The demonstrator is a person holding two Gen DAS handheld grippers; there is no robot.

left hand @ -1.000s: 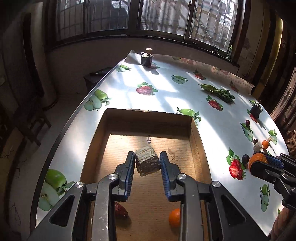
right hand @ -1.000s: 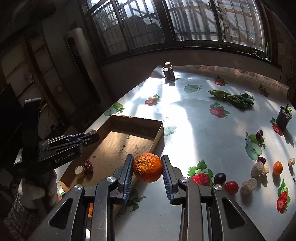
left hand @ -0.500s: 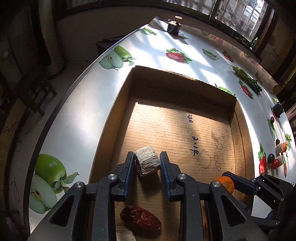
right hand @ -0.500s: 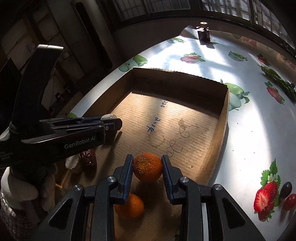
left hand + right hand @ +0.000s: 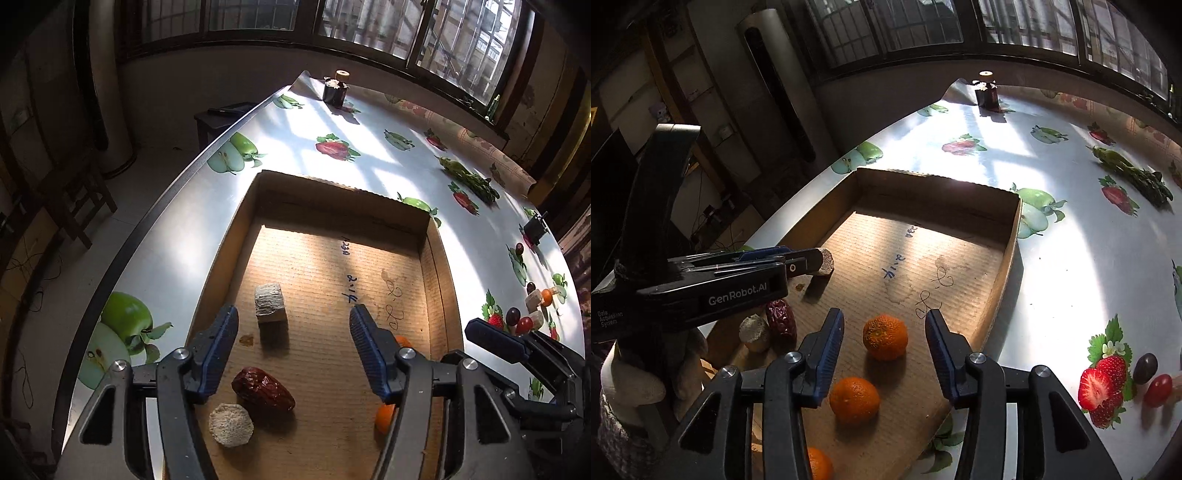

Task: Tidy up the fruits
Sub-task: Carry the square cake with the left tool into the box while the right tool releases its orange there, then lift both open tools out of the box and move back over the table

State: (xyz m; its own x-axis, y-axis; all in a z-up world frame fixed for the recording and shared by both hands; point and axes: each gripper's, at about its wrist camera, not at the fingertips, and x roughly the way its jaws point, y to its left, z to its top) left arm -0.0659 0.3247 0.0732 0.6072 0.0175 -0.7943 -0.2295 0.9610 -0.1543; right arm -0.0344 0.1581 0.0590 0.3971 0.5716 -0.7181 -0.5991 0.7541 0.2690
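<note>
Both the left hand-held gripper (image 5: 291,328) and the right hand-held gripper (image 5: 884,338) stand apart and empty over the box (image 5: 1010,236), which holds 3 oranges (image 5: 885,341), a date (image 5: 263,387) and 2 chunks (image 5: 270,303), while more fruit (image 5: 517,321) waits on the bench (image 5: 1071,266).

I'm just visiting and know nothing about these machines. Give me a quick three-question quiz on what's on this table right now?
1. True or false: the left claw is squeezing the pale cut chunk.
2. How many oranges show in the cardboard box in the right wrist view? A) one B) three C) five
3. Fill in: the dark red date lies beside a round pale ____.

Key:
1. False; both claws, including the right claw, stand open, nothing gripped.
2. B.
3. Slice.
</note>
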